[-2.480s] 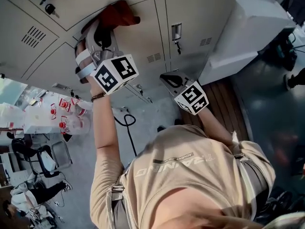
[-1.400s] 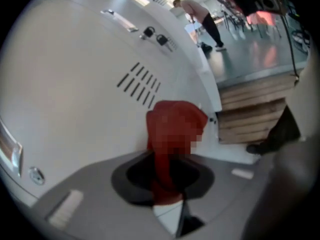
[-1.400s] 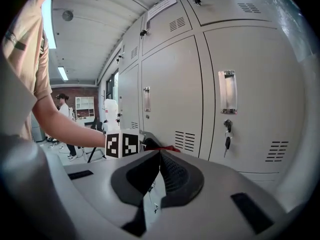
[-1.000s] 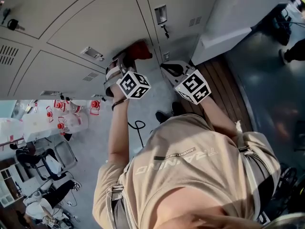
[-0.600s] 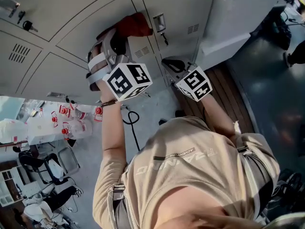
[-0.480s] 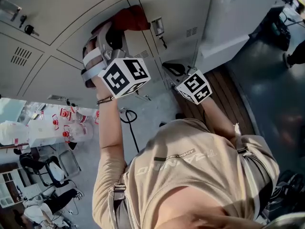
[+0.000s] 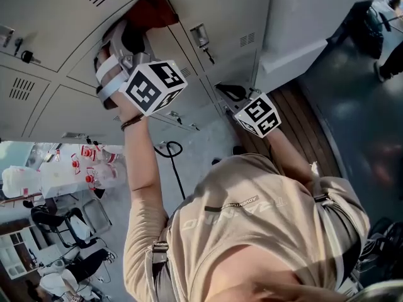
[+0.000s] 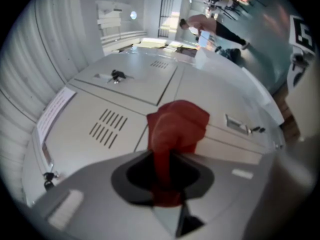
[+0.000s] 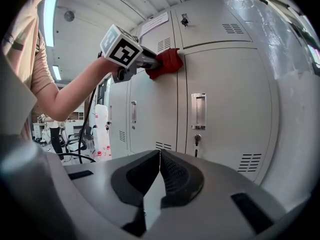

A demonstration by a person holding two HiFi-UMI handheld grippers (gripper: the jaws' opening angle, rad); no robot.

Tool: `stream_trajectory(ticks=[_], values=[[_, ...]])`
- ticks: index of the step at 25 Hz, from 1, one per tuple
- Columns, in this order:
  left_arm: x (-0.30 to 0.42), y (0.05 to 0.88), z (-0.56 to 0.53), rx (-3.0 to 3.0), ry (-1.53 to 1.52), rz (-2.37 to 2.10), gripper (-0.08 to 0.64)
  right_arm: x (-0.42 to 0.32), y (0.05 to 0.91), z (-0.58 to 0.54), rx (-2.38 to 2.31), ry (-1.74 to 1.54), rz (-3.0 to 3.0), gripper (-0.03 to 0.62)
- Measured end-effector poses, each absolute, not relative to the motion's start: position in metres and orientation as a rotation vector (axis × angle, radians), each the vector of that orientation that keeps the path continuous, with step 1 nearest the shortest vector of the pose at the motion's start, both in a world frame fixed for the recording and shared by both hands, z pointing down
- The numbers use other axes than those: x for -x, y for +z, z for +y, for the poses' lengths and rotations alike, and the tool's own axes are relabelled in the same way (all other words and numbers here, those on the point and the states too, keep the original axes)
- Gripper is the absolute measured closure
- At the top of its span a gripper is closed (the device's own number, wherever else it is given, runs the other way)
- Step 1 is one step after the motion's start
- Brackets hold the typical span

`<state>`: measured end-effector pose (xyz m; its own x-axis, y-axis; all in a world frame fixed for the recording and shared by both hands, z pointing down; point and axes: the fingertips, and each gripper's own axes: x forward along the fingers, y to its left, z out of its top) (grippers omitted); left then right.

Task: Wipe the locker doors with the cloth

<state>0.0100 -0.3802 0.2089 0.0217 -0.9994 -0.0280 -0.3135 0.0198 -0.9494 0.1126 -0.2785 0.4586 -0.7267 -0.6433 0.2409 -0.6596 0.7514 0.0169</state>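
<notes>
Left claw [image 8: 167, 159] clamps the cloth [image 8: 177, 124], which juts toward 12 o'clock against the door [image 8: 115, 134]; right claw [image 9: 159, 160], closed on nothing, hangs farther off.

The red cloth [image 8: 177, 126] sits between the jaws of the left gripper [image 7: 137, 30] and presses against the bank of pale grey metal lockers [image 9: 225, 84]. It lies across the seam between two neighbouring doors, near their top edges and just under the row above. The right gripper [image 9: 159, 171] is lower and further right, apart from the lockers, its jaws together with nothing between them. Beyond it, on the right-hand door, a recessed metal handle [image 9: 198, 111] sits directly above a small key [image 9: 196, 140].
</notes>
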Motion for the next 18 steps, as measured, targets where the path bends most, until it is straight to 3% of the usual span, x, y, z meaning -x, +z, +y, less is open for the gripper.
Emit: stream_trajectory(ticks=[7,18], values=[[-0.014,0.288,-0.384,1.525,-1.114,1.361,0.482,-0.102,0.468,-0.282,-0.995,0.137,-2.72,0.577],[-0.017,0.497,-0.384,1.881,-1.403,1.225,0.48,-0.102,0.496,-0.278,-0.979,0.222,-2.663,0.577]])
